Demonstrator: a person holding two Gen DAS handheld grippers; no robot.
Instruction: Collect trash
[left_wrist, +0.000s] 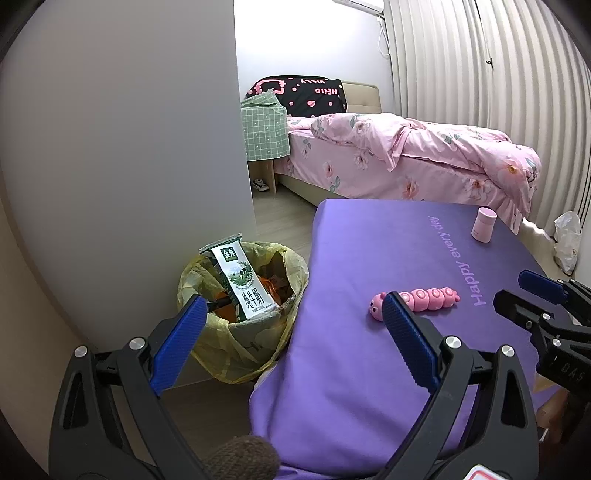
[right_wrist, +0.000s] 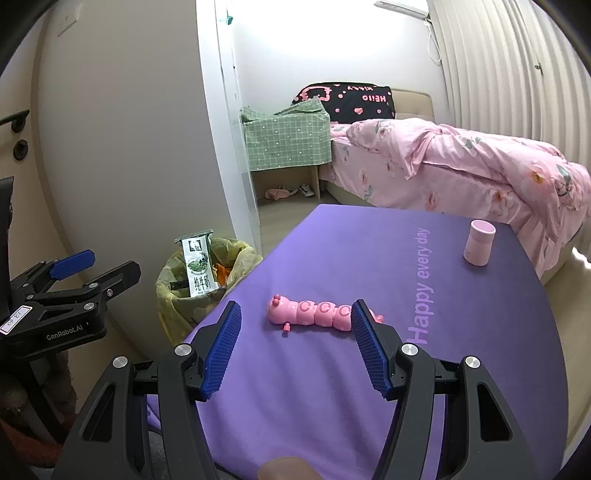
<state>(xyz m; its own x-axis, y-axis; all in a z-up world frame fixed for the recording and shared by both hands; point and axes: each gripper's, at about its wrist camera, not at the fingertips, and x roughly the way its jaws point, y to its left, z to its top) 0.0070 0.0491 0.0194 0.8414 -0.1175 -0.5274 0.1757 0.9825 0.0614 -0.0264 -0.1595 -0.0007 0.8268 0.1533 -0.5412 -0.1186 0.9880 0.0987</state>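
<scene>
Purple-clothed tabletop (right_wrist: 332, 387) beside bed: milk carton (left_wrist: 242, 282) upright in lined bin (left_wrist: 236, 354) off left edge, just ahead of left hand-held gripper (left_wrist: 291, 332), nearer than right hand-held gripper (right_wrist: 295, 347); both wide open, empty.

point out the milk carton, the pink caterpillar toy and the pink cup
milk carton (left_wrist: 242, 284), left wrist view, on its printed front face
pink caterpillar toy (right_wrist: 314, 314), right wrist view, on a middle body segment
pink cup (right_wrist: 478, 243), right wrist view, on its side wall
</scene>
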